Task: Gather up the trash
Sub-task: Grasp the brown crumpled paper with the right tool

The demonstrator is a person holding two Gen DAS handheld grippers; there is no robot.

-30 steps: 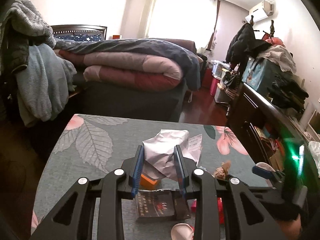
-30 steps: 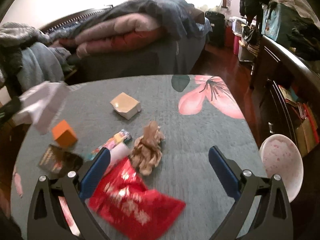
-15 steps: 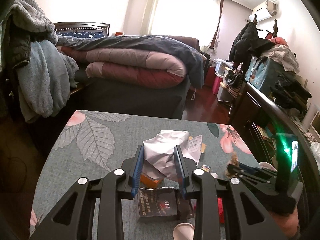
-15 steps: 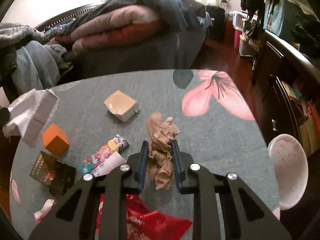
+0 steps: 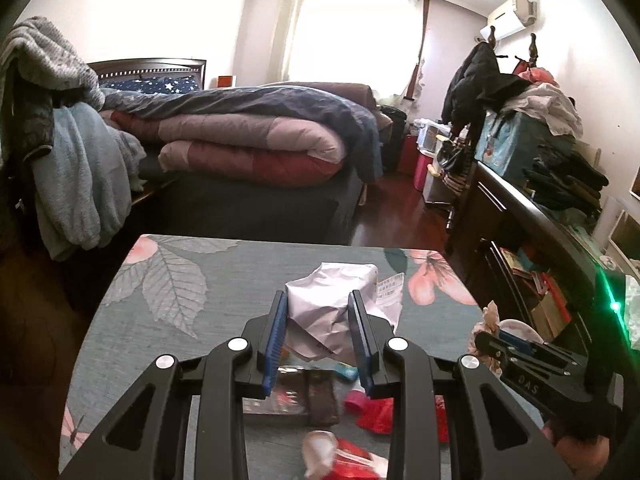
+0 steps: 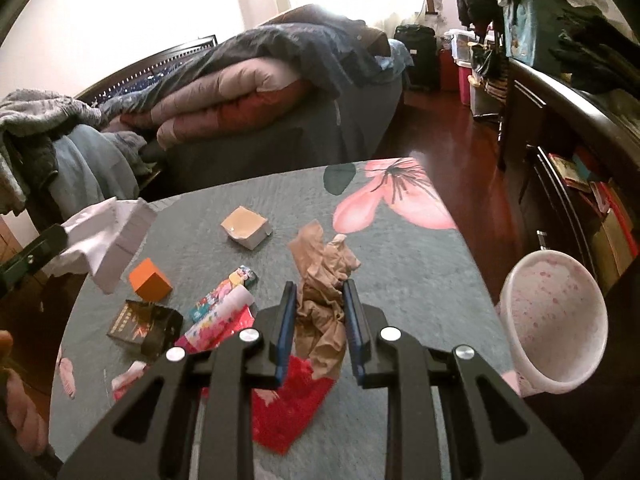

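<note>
My left gripper [image 5: 318, 320] is shut on a crumpled white paper wrapper [image 5: 332, 304] and holds it above the floral table [image 5: 168, 312]; the wrapper also shows at the left of the right wrist view [image 6: 108, 236]. My right gripper [image 6: 320, 312] is shut on a crumpled tan paper wad [image 6: 324, 280] and holds it above the table [image 6: 408, 268]. It shows in the left wrist view [image 5: 494, 328] at the right. On the table lie a red foil bag [image 6: 292, 400], a colourful wrapper [image 6: 224, 300], a dark packet [image 6: 144, 324], an orange cube [image 6: 150, 282] and a tan box [image 6: 245, 228].
A pink speckled bin [image 6: 556, 320] stands beside the table's right edge. A bed with folded quilts [image 5: 256, 140] lies beyond the table. A dark cabinet with clutter [image 5: 532, 216] runs along the right. Clothes hang at the left [image 5: 60, 152].
My right gripper has closed on the tan paper wad and lifted it off the table. My left gripper has risen a little with the white wrapper.
</note>
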